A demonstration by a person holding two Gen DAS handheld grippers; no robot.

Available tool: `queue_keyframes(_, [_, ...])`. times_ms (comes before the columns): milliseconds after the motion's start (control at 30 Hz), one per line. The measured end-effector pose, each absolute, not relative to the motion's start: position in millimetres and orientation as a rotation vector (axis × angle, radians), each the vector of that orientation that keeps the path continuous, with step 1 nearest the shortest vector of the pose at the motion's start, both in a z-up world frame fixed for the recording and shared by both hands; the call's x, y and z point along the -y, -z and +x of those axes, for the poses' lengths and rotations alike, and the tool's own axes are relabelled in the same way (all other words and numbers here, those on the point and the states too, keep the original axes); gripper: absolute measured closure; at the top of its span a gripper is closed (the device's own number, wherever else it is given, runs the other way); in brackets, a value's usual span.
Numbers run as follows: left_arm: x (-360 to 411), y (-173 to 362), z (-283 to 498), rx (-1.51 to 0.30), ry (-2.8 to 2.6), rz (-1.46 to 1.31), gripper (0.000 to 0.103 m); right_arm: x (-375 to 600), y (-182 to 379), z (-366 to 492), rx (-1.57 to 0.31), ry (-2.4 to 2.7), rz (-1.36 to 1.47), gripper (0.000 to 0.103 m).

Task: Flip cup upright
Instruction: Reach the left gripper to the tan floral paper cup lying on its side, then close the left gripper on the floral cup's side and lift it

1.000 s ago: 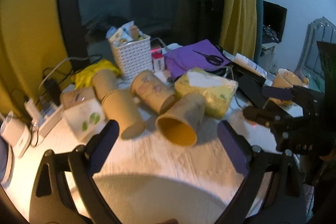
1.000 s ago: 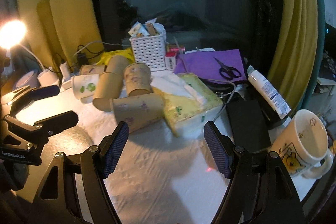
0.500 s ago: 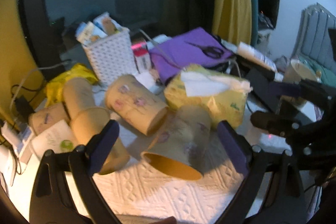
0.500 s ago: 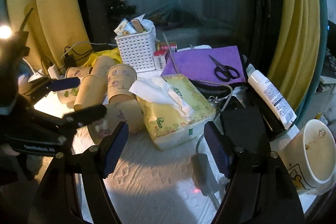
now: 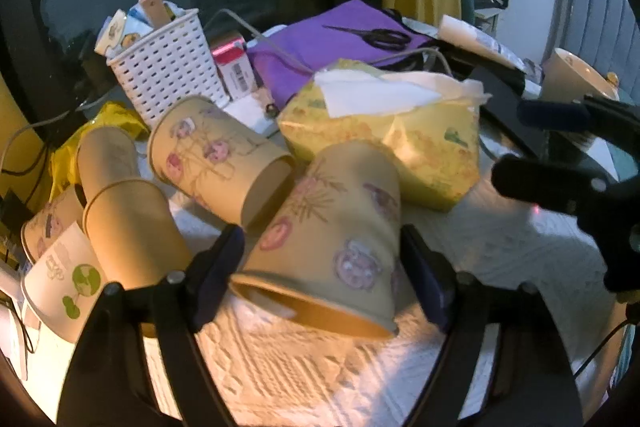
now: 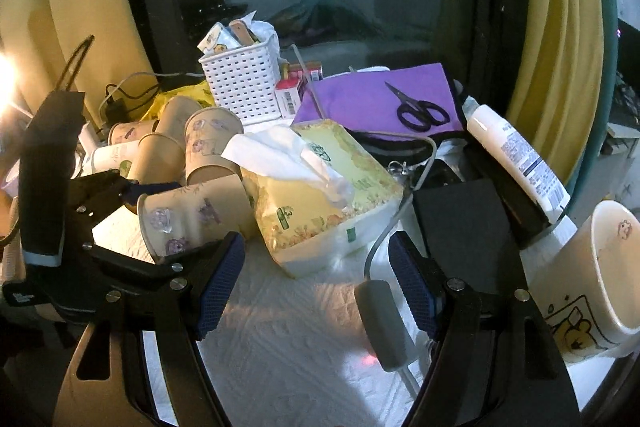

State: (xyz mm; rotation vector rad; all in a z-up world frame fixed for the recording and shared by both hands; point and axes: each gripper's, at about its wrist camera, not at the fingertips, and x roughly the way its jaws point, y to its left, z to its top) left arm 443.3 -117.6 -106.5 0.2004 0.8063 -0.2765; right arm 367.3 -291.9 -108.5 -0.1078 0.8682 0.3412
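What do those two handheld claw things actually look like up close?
Both are matte black plastic frames that fork into two fingers. The left gripper and the right gripper carry dark blue, finely ribbed pads on the inner faces, and small silver screws dot the joints. Seen from the right wrist view, the left tool has a tall black handle block with a pale band at its base and small white lettering, too small to read.

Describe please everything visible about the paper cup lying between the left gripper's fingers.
The paper cup looks like thin tan paper printed with pink and purple flowers and thin stems. It lies on its side on the white textured cloth, its open rolled rim toward the left wrist camera, its base against the yellow tissue pack. Another flowered cup lies close against its left side. The left gripper has a finger on each side of it; whether the pads already press the wall cannot be told. The inside is plain yellow-brown.
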Motion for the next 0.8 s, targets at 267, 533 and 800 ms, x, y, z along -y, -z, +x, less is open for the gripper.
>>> queue_keyframes(267, [109, 95, 422, -0.801, 0.293, 0.165, 0.025, 289, 99, 359, -0.866, -0.329, -0.115, 0.026])
queue_keyframes(533, [100, 67, 371, -0.764, 0.325, 0.143, 0.025, 282, 84, 333, -0.855, -0.327, -0.106, 0.026])
queue_keyframes(800, [83, 51, 299, -0.752, 0.338, 0.121, 0.025, 266, 75, 292, -0.869, -0.356, -0.111, 0.026])
